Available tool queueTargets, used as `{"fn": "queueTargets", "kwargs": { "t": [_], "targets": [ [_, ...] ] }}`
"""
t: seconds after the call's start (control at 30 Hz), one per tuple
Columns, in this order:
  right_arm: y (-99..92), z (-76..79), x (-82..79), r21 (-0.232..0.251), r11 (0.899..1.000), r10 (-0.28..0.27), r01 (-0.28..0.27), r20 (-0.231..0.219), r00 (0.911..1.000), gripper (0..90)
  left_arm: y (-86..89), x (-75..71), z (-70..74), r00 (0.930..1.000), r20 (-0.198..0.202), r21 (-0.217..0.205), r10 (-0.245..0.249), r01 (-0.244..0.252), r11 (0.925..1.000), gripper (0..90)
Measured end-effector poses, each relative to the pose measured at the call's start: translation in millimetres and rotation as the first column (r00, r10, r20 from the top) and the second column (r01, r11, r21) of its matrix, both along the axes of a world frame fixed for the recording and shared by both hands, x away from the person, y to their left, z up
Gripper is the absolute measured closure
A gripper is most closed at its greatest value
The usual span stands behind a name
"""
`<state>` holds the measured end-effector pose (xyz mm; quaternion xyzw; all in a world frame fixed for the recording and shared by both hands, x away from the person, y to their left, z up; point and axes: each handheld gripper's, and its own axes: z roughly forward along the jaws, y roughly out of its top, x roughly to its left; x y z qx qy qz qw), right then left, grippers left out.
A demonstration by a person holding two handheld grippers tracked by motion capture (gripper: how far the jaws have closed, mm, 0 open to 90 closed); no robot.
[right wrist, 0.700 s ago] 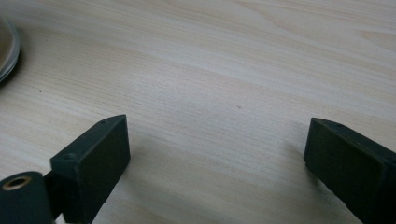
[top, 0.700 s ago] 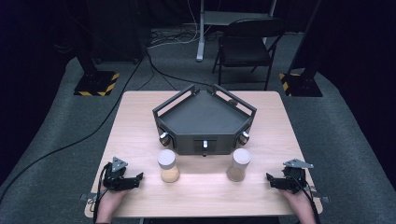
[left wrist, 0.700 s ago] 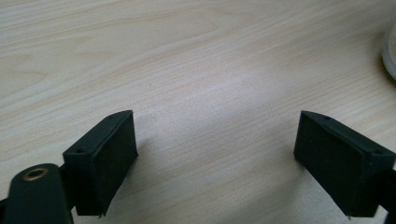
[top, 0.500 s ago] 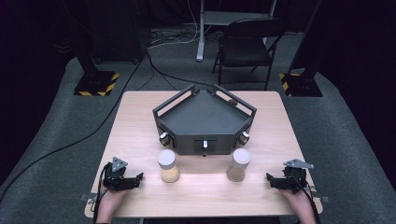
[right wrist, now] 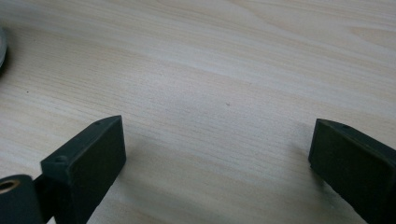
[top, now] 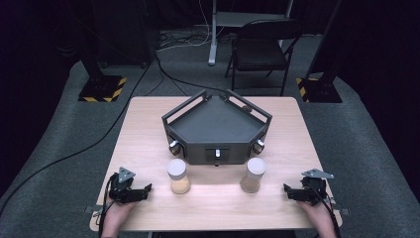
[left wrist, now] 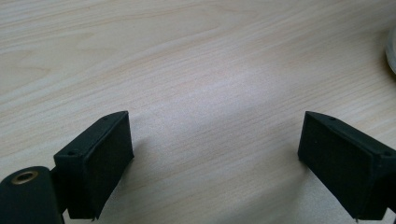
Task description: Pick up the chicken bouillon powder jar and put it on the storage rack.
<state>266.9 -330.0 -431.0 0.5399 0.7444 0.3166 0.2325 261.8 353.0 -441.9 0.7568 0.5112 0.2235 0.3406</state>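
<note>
Honestly, nothing's grabbed yet: the left gripper (top: 132, 192) and right gripper (top: 300, 192) both rest on the table (top: 148, 129) with jaws spread wide and empty. Two jars (top: 178, 175) (top: 253, 174) stand between them, just in front of the black tray (top: 215, 130). They look tall and tippy, so I'd guess a sloppy sideways reach knocks one over.

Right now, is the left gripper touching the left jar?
Apart. The high view shows bare table between the left gripper and the left jar.
</note>
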Motion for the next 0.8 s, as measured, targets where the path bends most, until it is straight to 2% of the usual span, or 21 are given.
{"fn": "queueTargets", "kwargs": {
  "t": [0.1, 0.27, 0.47, 0.57, 0.67, 0.8],
  "targets": [
    [-0.1, -0.4, -0.4, 0.001, 1.000, 0.000, 0.000, 0.002, 1.0000, 2.9, 0.7, 0.0, 0.2, 1.0000, -0.001, -0.001, -0.003, 0.003, 1.0000, 9.8],
    [0.0, -0.9, -2.0, 0.002, 1.000, -0.004, 0.004, 0.005, 1.0000, 2.9, 10.8, -3.0, -1.6, 1.0000, -0.001, -0.054, -0.001, 0.001, 0.9985, 11.6],
    [-0.5, -0.6, -0.7, 0.001, 1.000, 0.001, -0.001, 0.001, 1.0000, 2.3, 9.6, -2.7, -1.3, 1.0000, 0.002, -0.041, -0.007, 0.007, 0.9991, 12.2],
    [-0.6, -0.5, -0.7, 0.001, 1.000, 0.002, -0.002, 0.001, 1.0000, 2.2, 14.0, -1.7, -0.3, 0.9999, -0.007, -0.062, -0.015, 0.015, 0.9979, 12.5],
    [-0.8, -0.6, -0.2, 0.000, 1.000, 0.004, -0.004, 0.001, 1.0000, 2.0, 18.1, -2.3, 1.3, 0.9996, 0.001, -0.074, -0.030, 0.030, 0.9968, 12.5],
    [-0.8, -0.4, 0.0, 0.000, 1.000, 0.004, -0.004, 0.000, 1.0000, 2.0, 23.4, -7.0, 5.8, 0.9988, 0.031, -0.094, -0.037, 0.040, 0.9948, 12.6]
  ]
}}
